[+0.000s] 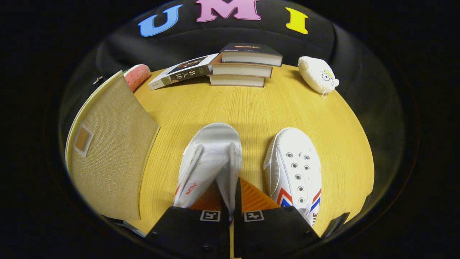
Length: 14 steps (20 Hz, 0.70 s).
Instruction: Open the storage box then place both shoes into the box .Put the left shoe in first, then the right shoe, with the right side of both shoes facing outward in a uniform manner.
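Two white canvas shoes point away from me on the wooden table (pixel 251 108). My gripper (pixel 233 199) is shut on the side wall of the shoe on the left (pixel 210 154), which sits tipped between and just ahead of the fingers, its opening turned toward me. The other shoe (pixel 294 169) lies flat to the right of the fingers, eyelets up, with red and blue stripes on its side. The beige fabric storage box (pixel 107 151) stands left of the held shoe, a face with a small label pocket showing. I cannot tell whether it is open.
A stack of three books (pixel 244 66) stands at the table's far edge, with another book (pixel 183 71) leaning against it. A pink speckled object (pixel 138 75) lies behind the box. A white plush toy (pixel 318 75) rests at the far right.
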Each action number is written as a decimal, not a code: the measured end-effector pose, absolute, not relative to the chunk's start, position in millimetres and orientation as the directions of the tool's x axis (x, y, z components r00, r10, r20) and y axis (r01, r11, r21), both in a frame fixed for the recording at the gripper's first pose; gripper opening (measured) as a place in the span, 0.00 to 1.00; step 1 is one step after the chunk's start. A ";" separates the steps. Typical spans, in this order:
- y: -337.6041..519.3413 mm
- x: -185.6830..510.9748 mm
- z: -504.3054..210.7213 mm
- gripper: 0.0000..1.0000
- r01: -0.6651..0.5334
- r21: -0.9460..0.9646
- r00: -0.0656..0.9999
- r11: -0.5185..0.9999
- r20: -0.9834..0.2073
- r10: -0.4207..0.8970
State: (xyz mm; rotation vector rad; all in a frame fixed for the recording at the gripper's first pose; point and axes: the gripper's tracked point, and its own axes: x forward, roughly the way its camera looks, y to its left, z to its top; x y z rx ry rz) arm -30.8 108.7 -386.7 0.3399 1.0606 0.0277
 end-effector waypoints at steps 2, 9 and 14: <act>110.7 -30.8 -375.6 0.06 0.185 0.341 0.476 0.922 -0.852 0.220; 105.0 -25.2 -289.6 0.06 0.158 0.424 0.517 0.892 -0.805 0.291; 116.6 -17.6 -210.4 0.06 0.168 0.472 0.524 0.865 -0.786 0.327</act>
